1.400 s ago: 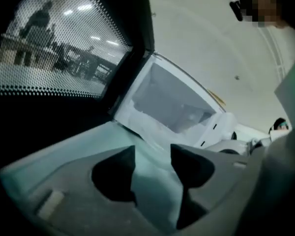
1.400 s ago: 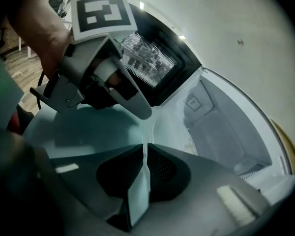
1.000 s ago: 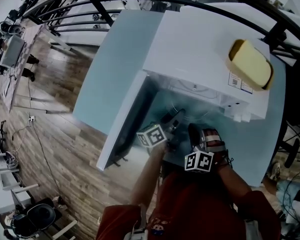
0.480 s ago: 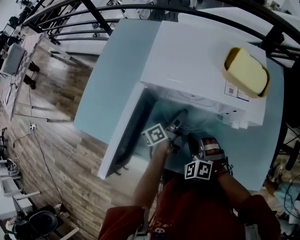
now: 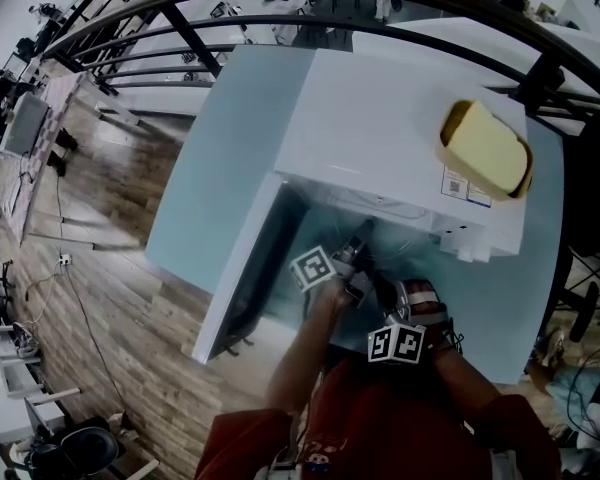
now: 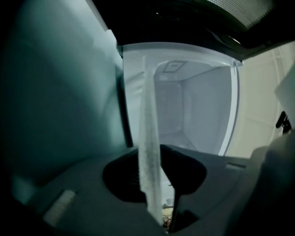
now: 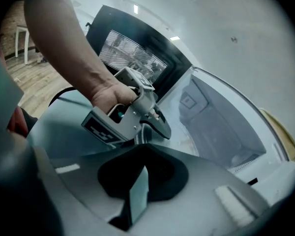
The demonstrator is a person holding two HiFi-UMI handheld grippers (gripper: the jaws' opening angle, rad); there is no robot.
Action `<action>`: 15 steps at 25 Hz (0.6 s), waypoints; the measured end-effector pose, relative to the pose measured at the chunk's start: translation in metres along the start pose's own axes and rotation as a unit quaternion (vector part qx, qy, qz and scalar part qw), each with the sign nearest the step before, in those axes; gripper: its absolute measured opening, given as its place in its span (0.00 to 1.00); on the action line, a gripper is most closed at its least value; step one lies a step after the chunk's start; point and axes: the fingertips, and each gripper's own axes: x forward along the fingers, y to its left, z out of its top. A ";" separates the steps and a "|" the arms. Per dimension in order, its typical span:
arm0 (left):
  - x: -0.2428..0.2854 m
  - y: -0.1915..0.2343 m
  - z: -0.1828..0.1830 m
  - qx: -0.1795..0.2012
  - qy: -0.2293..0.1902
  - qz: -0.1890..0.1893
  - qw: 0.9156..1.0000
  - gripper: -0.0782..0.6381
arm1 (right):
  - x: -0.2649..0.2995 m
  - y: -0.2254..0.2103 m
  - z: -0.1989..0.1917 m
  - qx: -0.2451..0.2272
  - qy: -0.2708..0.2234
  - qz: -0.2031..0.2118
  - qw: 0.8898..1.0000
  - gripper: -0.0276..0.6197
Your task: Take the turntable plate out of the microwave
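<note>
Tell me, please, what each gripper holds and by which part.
The right gripper pinches the turntable plate by its rim; the left gripper is closing its jaws over that rim too.

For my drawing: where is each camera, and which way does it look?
Head view: on the head, looking down at the white microwave oven; forearms, left gripper, right gripper show.
Left gripper view: on that gripper, facing into the oven; jaws closing round the clear glass turntable plate.
Right gripper view: on that gripper, facing the left hand and oven.
All share the oven.
</note>
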 end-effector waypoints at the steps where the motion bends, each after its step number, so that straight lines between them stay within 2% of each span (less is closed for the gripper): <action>1: 0.000 0.002 0.000 0.000 -0.004 0.003 1.000 0.20 | 0.000 -0.004 -0.002 0.006 0.002 -0.003 1.000 0.04; 15: 0.000 -0.004 -0.001 -0.006 -0.015 -0.002 1.000 0.15 | -0.007 -0.020 -0.013 0.030 0.004 -0.013 0.999 0.04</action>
